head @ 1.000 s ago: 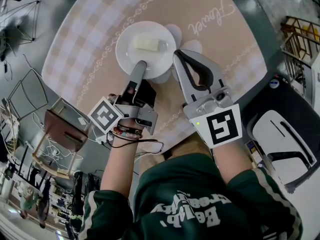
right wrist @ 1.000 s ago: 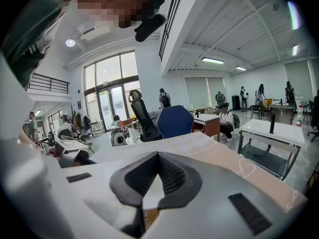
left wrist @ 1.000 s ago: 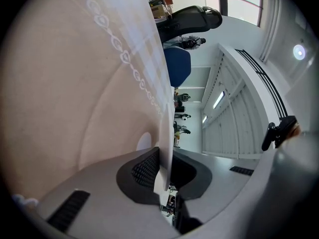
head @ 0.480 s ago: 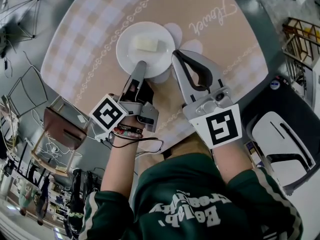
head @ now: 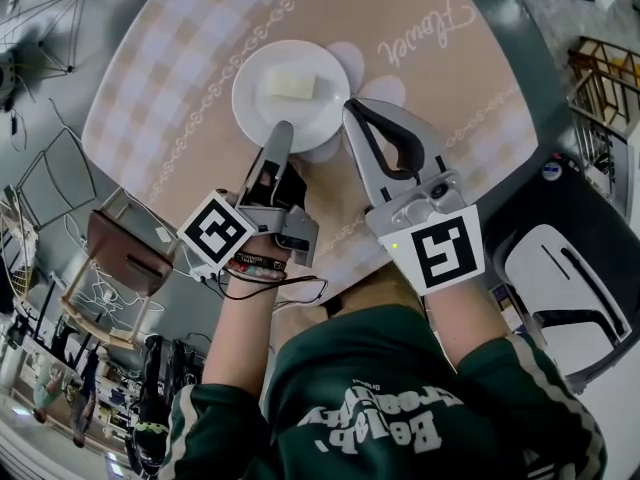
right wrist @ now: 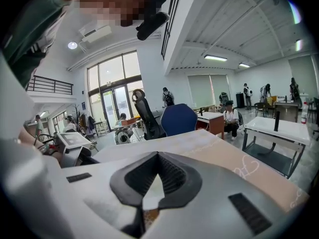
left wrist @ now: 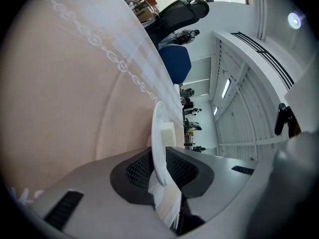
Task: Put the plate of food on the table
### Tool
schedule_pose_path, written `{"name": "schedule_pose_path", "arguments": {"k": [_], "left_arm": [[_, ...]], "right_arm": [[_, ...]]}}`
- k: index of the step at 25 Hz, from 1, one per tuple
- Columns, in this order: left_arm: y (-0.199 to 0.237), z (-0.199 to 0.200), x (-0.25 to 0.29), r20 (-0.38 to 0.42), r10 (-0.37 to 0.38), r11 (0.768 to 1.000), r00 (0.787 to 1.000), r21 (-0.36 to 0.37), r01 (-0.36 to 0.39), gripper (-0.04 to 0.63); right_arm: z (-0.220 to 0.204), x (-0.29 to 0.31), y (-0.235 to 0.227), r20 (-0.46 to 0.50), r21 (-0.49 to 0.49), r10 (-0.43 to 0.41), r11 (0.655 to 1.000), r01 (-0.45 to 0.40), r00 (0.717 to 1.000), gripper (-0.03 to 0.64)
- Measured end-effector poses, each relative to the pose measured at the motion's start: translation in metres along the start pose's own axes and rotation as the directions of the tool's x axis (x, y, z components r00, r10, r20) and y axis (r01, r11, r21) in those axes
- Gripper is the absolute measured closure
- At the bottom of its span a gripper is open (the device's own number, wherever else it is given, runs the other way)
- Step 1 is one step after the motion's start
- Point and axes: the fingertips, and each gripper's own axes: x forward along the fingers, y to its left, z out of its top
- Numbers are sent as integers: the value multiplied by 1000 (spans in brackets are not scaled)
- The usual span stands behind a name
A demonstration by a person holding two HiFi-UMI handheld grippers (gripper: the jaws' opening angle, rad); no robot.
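**Left.** The left hand-held gripper (head: pixel 283 130) lies at the near rim of the white plate (head: pixel 256 106). Its jaws have just been opening. The rim stands between the pads, but they do not press on it, so the grip is released.

**Centre.** The plate sits flat on the bench (head: pixel 170 78), well in from the edge. A pale block of food (head: pixel 290 86) lies on it. The plate's right side rests partly on a pale flower-shaped mat (head: pixel 385 93). The placement is judged done, apart from withdrawing the gripper.

**Right.** The right hand-held gripper (head: pixel 352 110) is clenched with nothing between its jaws. Its tip is just beside the plate's right rim.

**Hazards.**
- The gap around the rim is narrow. Pulling the left gripper back with any roll or lift could catch a pad on the rim. That would drag the plate towards the person or tip it and slide the food off.
- The mat under one side may let the plate rock or skid.
- A sideways move of the right gripper could knock the rim.
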Motion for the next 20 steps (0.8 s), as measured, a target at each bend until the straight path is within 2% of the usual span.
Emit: {"name": "schedule_pose_path", "arguments": {"k": [10,15,20], "left_arm": [[7,-2,-7,10,58,998,998,29,-58,517],[13,-6,-15,24,99,994,995,46,-100,471],[16,-9,-24,33,108,993,994,35,-109,465]], "right_arm": [[2,-5,5,4,-12,17,1000,-17,1000,601],[3,-9,9,6,-14,22,1000,-22,1000,601],[3,-11,15,6,-30,35,999,-35,999,601]]}}
